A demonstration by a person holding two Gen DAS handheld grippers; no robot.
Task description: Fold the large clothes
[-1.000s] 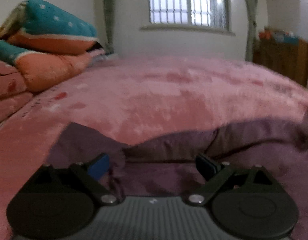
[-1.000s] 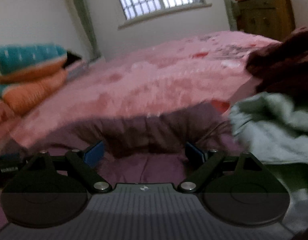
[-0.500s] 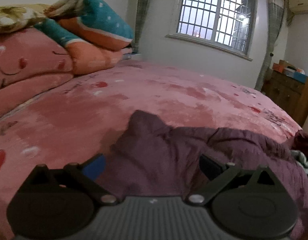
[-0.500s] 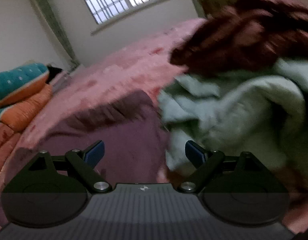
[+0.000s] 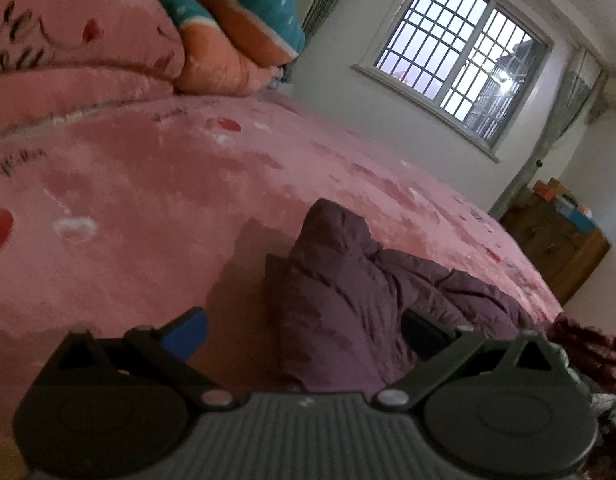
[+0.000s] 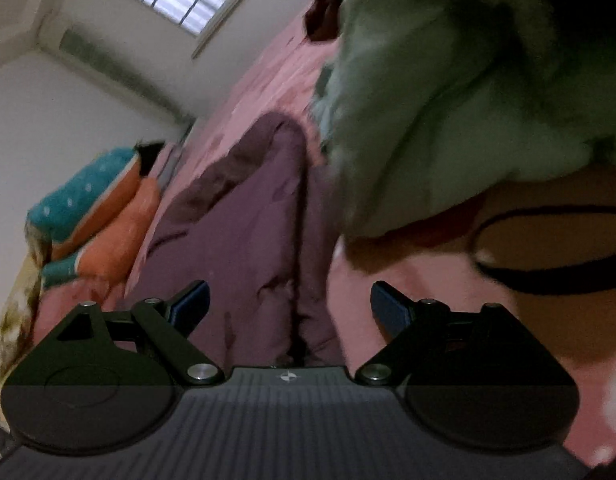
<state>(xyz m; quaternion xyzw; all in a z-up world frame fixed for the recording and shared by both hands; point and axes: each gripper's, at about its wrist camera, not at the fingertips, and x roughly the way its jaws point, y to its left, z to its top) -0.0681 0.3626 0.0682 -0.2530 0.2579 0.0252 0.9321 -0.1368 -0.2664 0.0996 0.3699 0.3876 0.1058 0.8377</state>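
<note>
Left wrist view: the left gripper (image 5: 304,330) has just been spreading its jaws and now stands wide, pinching nothing; the purple padded jacket (image 5: 359,304) lies bunched on the pink bedspread (image 5: 148,184) between and beyond the fingers, its raised end toward 12 o'clock. Stacked quilts (image 5: 236,28) sit at 11 o'clock, the barred window (image 5: 455,52) at 1 o'clock. Right wrist view, strongly rolled: the right gripper (image 6: 290,306) is likewise spread and empty, the jacket (image 6: 252,232) running from its jaws toward 12 o'clock; a pale green garment (image 6: 447,92) heaps at 1 o'clock. Both grippers appear placed at the jacket's near edge, probably to seize it for a fold.
</note>
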